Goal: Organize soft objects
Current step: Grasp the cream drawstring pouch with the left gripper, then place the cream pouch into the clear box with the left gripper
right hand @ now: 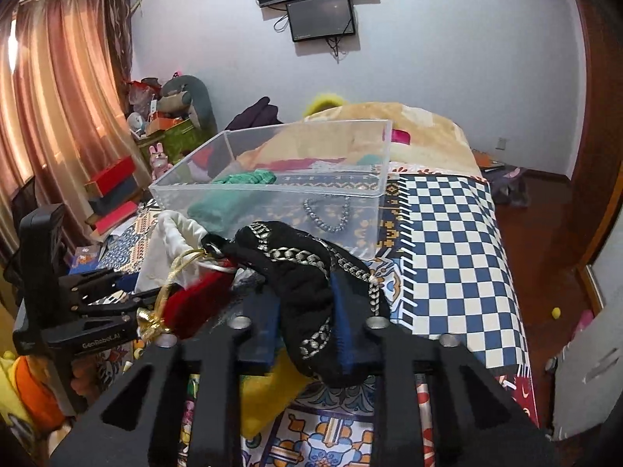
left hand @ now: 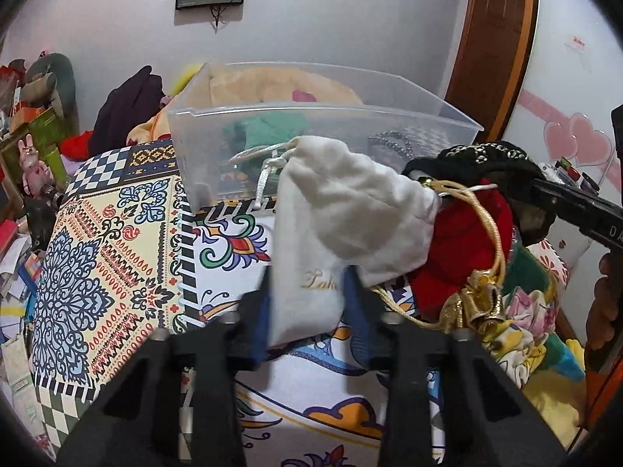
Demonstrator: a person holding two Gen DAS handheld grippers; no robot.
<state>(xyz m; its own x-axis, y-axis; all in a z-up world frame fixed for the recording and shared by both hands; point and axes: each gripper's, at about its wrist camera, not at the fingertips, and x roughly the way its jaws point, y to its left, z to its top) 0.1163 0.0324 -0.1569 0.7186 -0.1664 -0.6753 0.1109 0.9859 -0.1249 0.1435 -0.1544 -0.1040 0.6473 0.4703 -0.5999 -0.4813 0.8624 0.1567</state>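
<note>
My left gripper (left hand: 307, 292) is shut on a white velvet drawstring pouch (left hand: 350, 202) and holds it up in front of the clear plastic bin (left hand: 272, 116). My right gripper (right hand: 307, 311) is shut on a black pouch with silver chain trim (right hand: 296, 268), just before the same bin (right hand: 373, 190). The black pouch (left hand: 483, 159) and right gripper (left hand: 576, 202) show at the right in the left wrist view. A red pouch with gold cord (left hand: 467, 249) lies beside them. The bin holds a green cloth (right hand: 249, 177) and a dark bead chain (right hand: 327, 214).
The bin stands on a bed with a patterned cover (left hand: 101, 257) and a checkered part (right hand: 447, 241). A folded beige blanket (right hand: 420, 132) lies behind the bin. Cluttered boxes and toys (right hand: 163, 132) stand at the left; curtains (right hand: 58, 89) hang there.
</note>
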